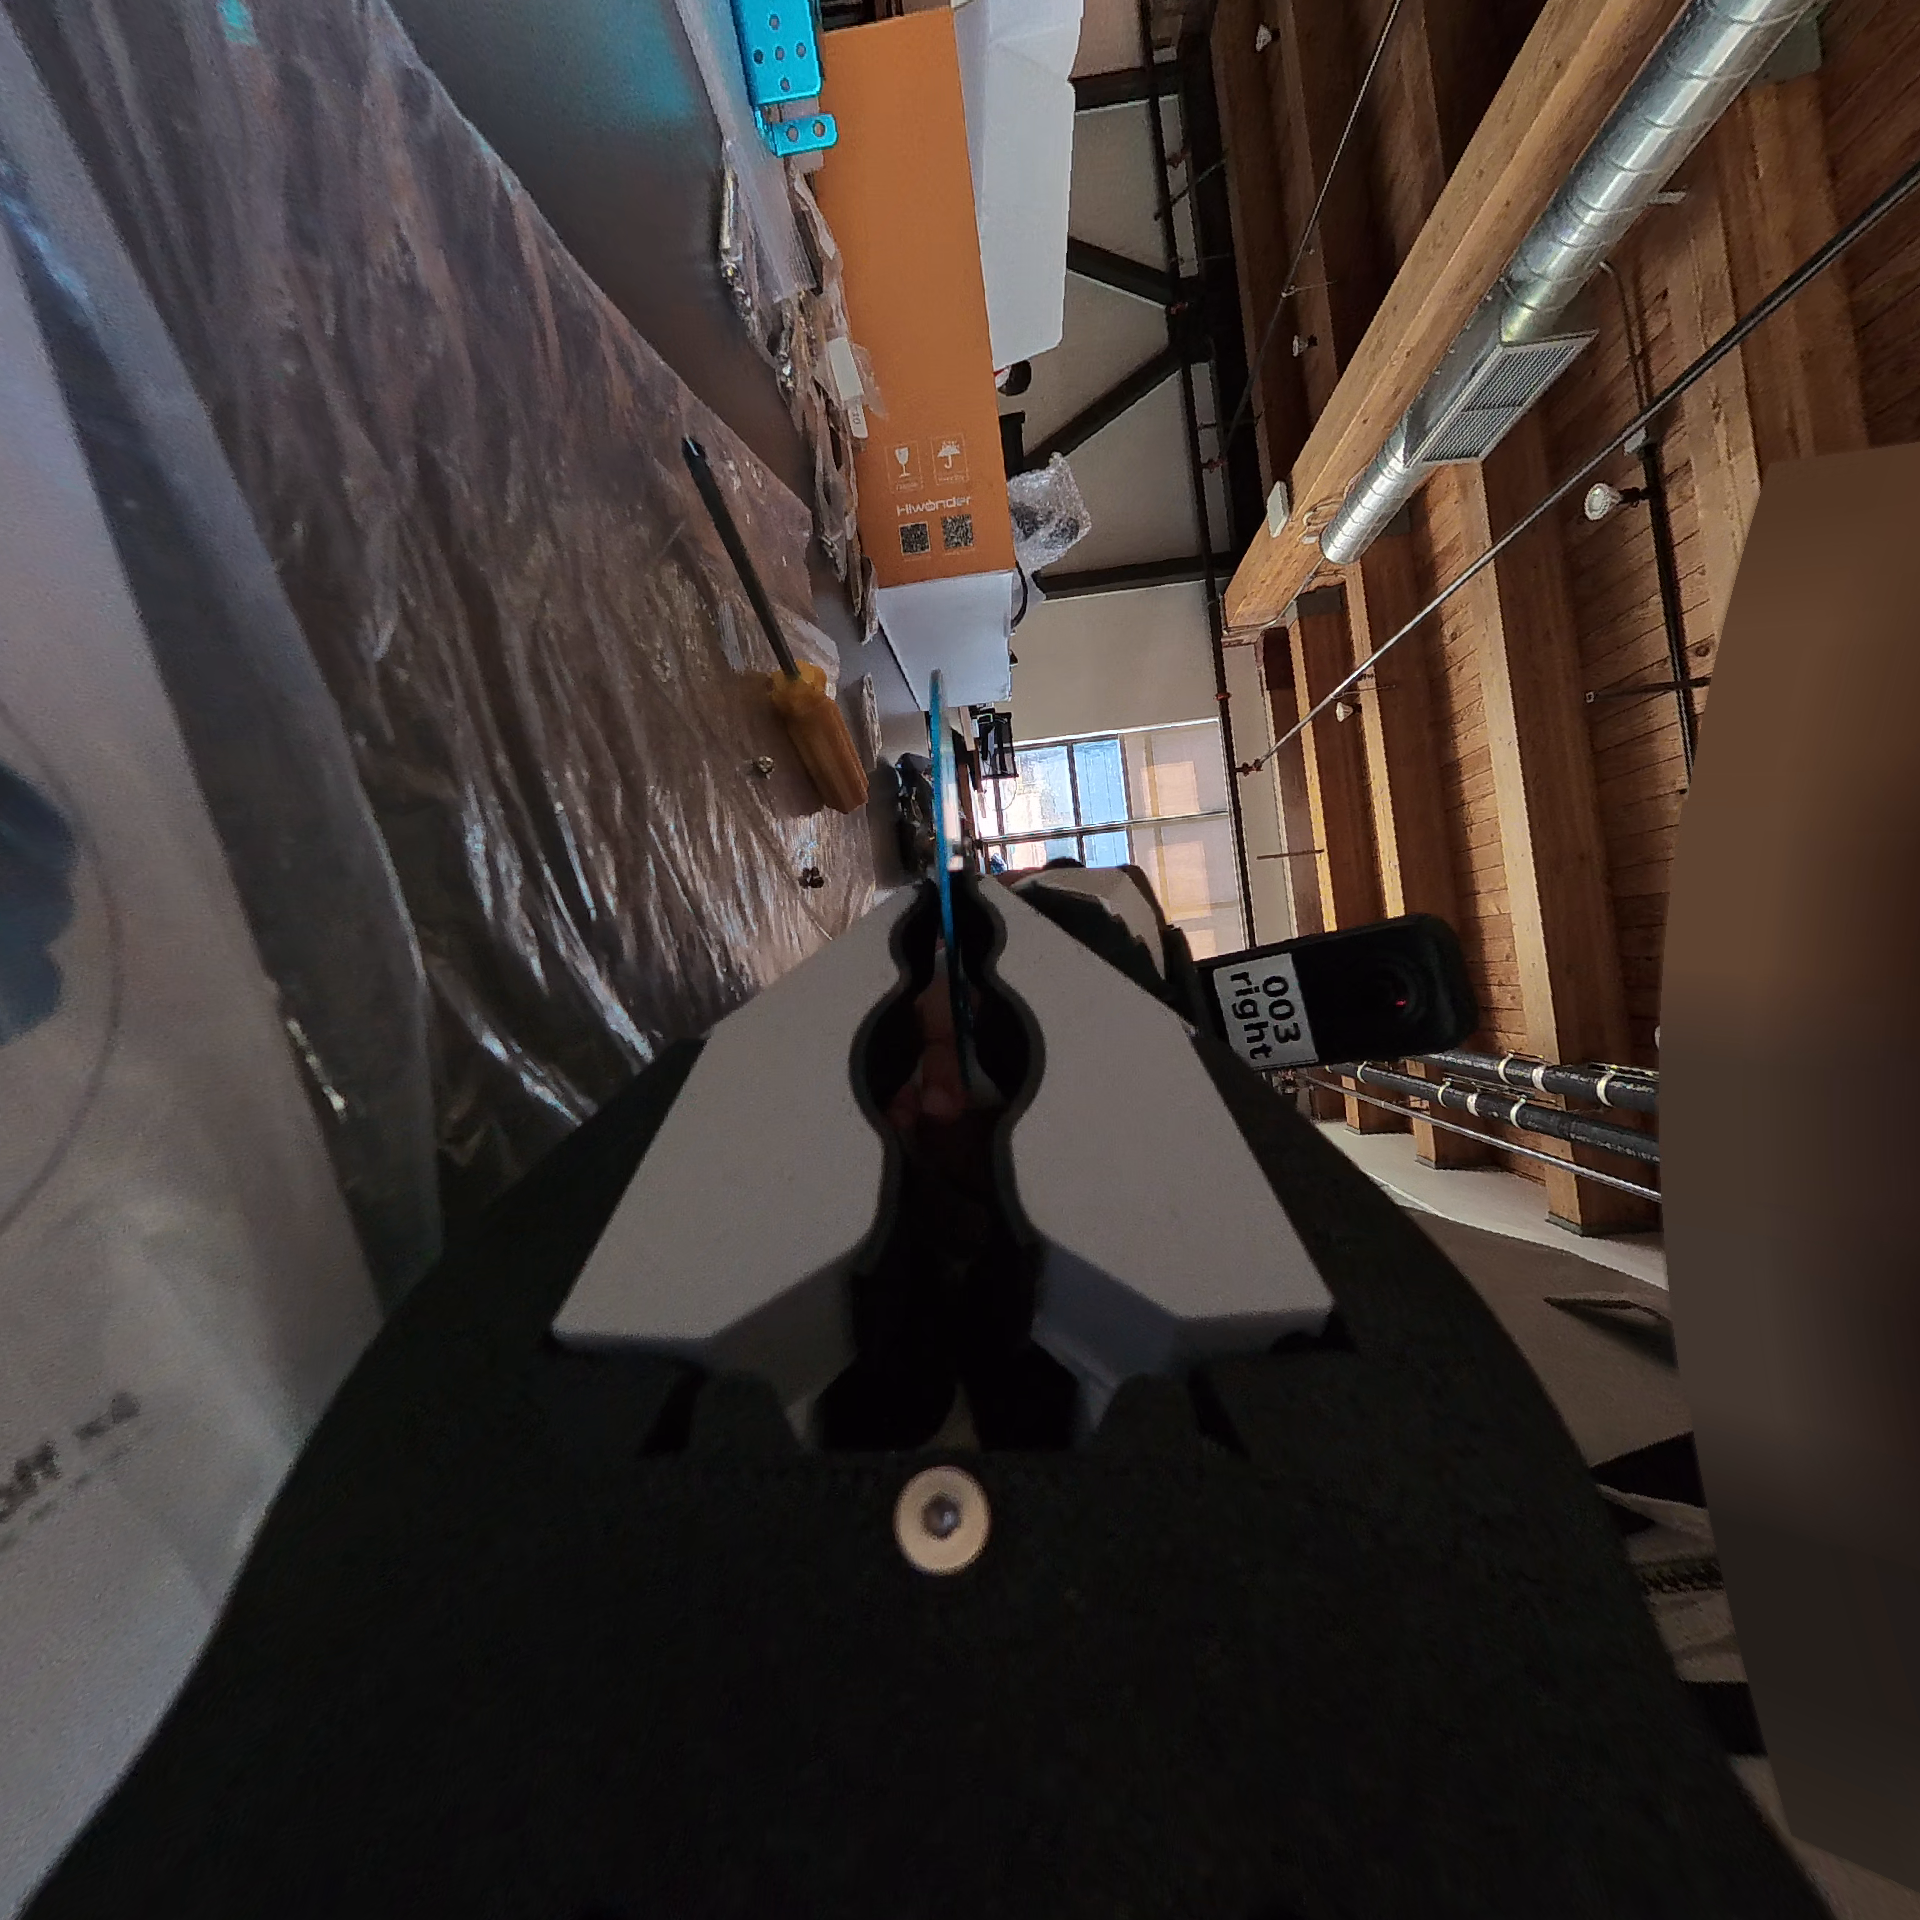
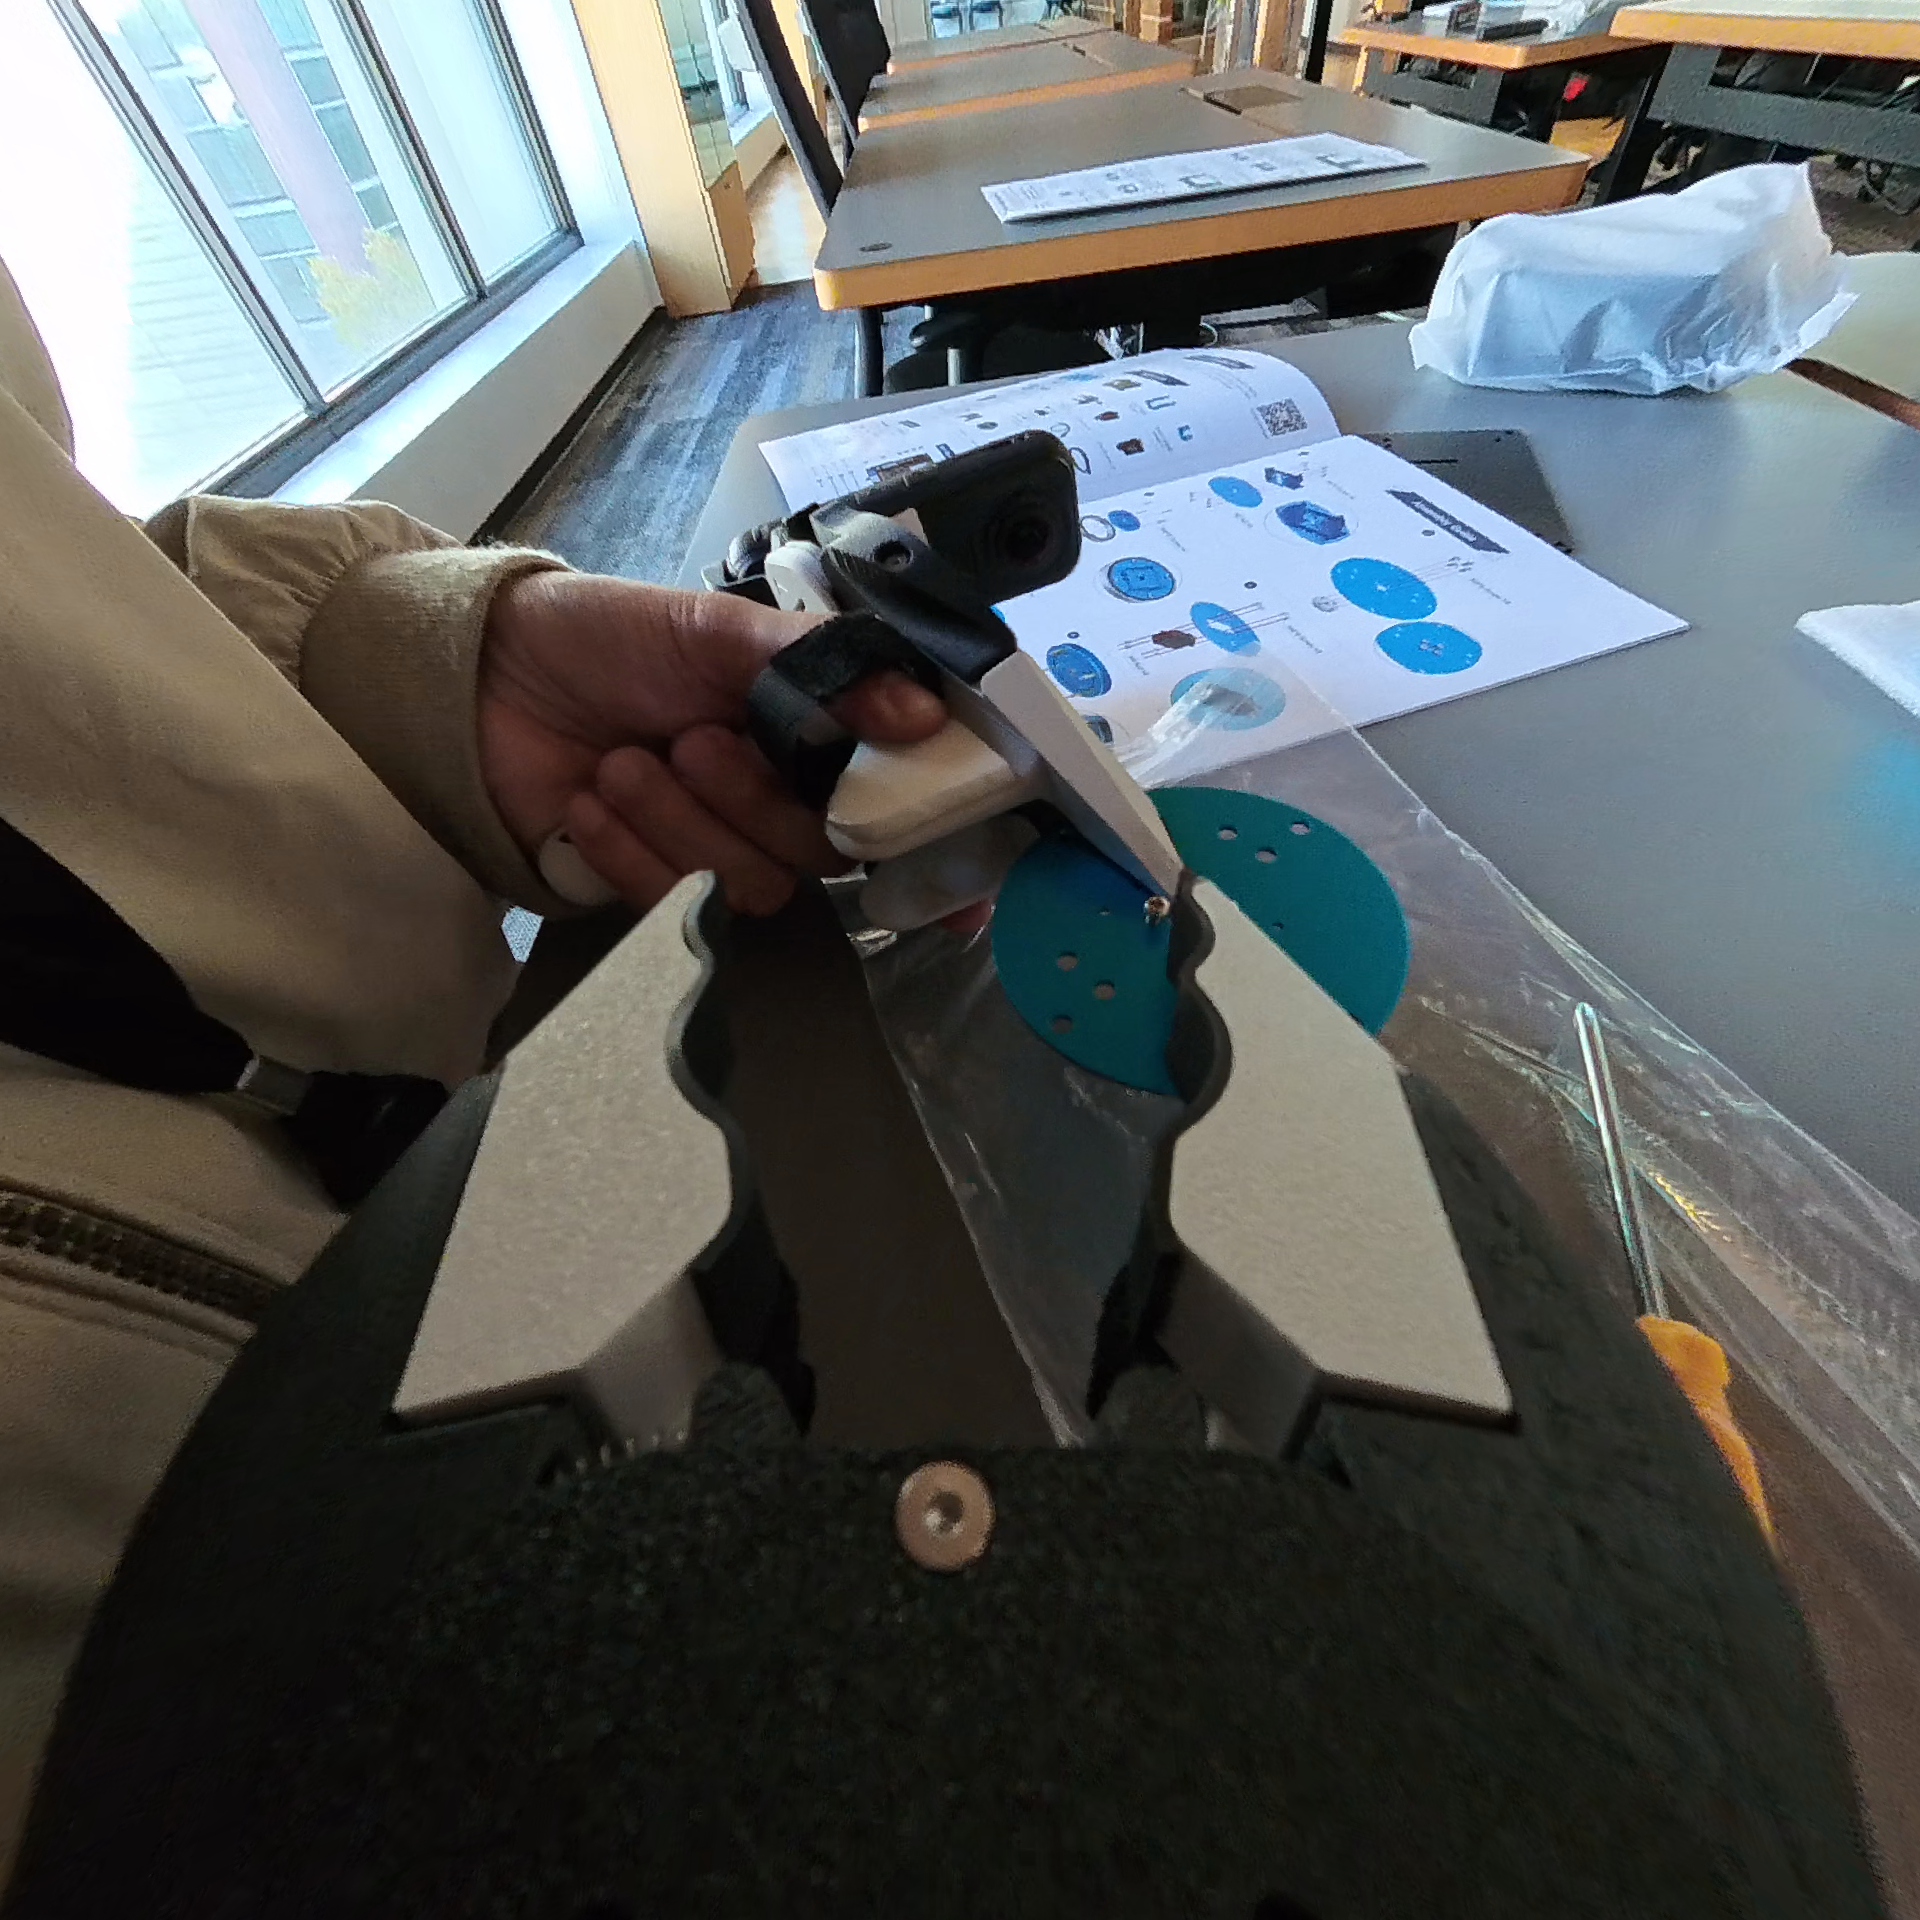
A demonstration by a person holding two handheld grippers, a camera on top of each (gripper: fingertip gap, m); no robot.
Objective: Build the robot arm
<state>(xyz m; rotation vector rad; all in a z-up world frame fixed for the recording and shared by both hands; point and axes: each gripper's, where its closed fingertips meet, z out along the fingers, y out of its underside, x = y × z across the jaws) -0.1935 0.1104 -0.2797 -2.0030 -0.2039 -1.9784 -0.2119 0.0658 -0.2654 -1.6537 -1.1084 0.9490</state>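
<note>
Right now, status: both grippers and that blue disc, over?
Left gripper shut on blue disc, gripped at its edge. Right gripper open, fingers beside disc's small screw. Clear bag and screwdriver close by.

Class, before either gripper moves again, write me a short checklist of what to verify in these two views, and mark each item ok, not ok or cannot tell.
1. Left gripper shut on the blue disc: ok.
2. Disc held edge-on, clear of the table: ok.
3. Right gripper open: ok.
4. Small screw seated in the disc's hole: cannot tell.
5. Screwdriver lying free on the table: ok.
6. Plastic bag clear of the right gripper's fingers: not ok.
</note>
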